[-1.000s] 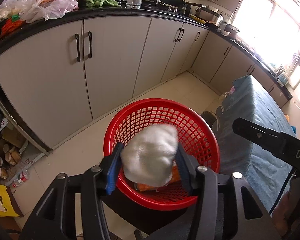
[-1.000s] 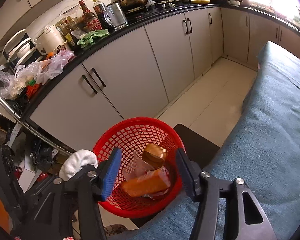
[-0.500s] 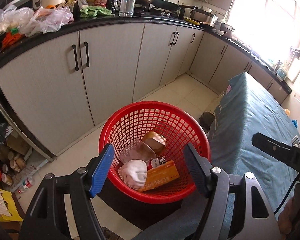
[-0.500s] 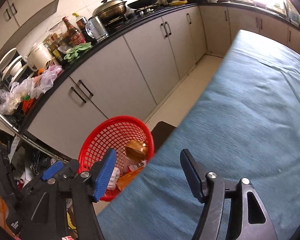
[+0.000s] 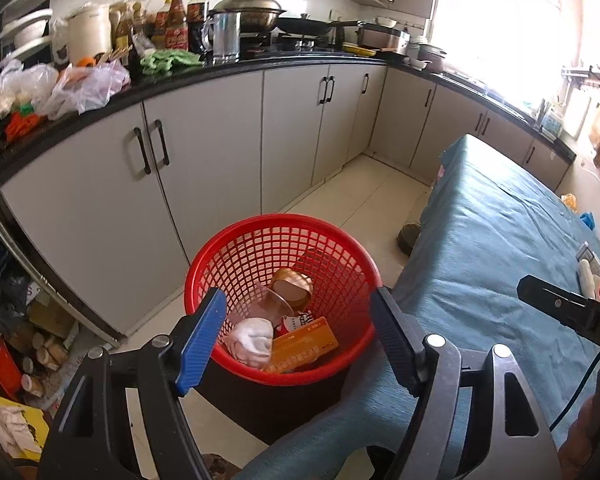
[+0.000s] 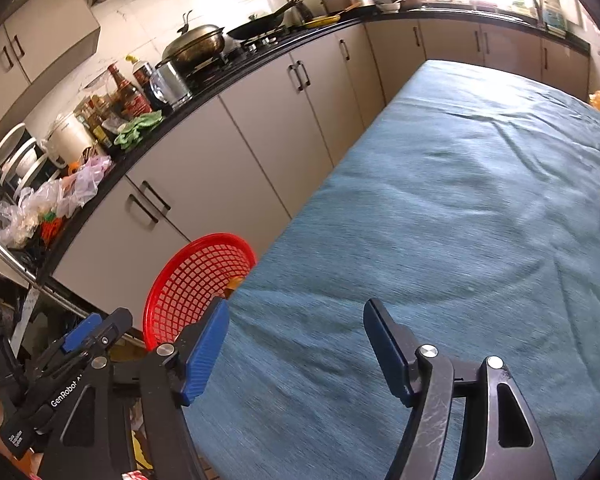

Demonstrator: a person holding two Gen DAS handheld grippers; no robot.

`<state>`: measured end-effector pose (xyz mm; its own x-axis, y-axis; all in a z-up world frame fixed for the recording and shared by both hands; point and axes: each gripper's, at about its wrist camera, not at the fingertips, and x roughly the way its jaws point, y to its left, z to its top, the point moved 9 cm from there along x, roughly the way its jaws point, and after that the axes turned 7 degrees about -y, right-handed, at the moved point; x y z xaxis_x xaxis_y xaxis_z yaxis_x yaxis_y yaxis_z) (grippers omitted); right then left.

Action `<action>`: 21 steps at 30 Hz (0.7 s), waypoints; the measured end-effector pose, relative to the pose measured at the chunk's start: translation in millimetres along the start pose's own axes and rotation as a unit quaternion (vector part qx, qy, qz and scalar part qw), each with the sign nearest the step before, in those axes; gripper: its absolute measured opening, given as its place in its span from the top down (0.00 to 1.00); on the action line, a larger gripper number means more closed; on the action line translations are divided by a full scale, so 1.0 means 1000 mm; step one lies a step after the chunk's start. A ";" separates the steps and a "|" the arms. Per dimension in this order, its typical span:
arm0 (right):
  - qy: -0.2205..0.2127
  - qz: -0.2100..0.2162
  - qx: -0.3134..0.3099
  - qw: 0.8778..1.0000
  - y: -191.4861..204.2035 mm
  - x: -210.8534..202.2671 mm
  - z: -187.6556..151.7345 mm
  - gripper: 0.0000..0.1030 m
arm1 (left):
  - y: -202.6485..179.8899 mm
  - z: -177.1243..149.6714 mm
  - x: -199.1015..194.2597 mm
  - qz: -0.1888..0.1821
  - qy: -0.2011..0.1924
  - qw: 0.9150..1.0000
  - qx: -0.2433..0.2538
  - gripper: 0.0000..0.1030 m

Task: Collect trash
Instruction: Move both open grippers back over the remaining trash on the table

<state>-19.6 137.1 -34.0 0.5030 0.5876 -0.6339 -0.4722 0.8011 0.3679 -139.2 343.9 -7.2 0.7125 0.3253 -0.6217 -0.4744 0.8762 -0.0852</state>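
Left gripper point(image 5: 296, 336): jaws apart and just been widening, nothing between the pads. Directly below and ahead of it stands the red basket point(image 5: 236, 248), holding a white wad point(image 5: 250, 338), an orange carton point(image 5: 304, 344) and a brown-lidded cup point(image 5: 290, 284). Right gripper point(image 6: 296, 344): jaws apart, empty, over the blue tablecloth point(image 6: 440, 200); the basket lies to its left.

Each black gripper point(image 5: 298, 330) has silver screws, one ribbed blue pad and "GenRobot" lettering.
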 end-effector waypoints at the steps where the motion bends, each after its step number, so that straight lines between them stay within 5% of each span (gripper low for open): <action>1: -0.002 -0.001 0.002 1.000 -0.003 -0.003 0.000 0.27 | -0.003 0.000 -0.002 -0.001 -0.001 1.000 0.003 0.28; 21: -0.043 -0.042 0.061 0.996 -0.097 -0.076 -0.016 0.23 | -0.094 -0.006 -0.033 -0.042 -0.010 0.996 0.078 0.26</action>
<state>-23.5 12.5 -32.1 0.6002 0.5210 -0.6069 -0.3363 0.8528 0.3995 -121.0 248.5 16.1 0.7566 0.2545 -0.6023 -0.3285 0.9444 -0.0136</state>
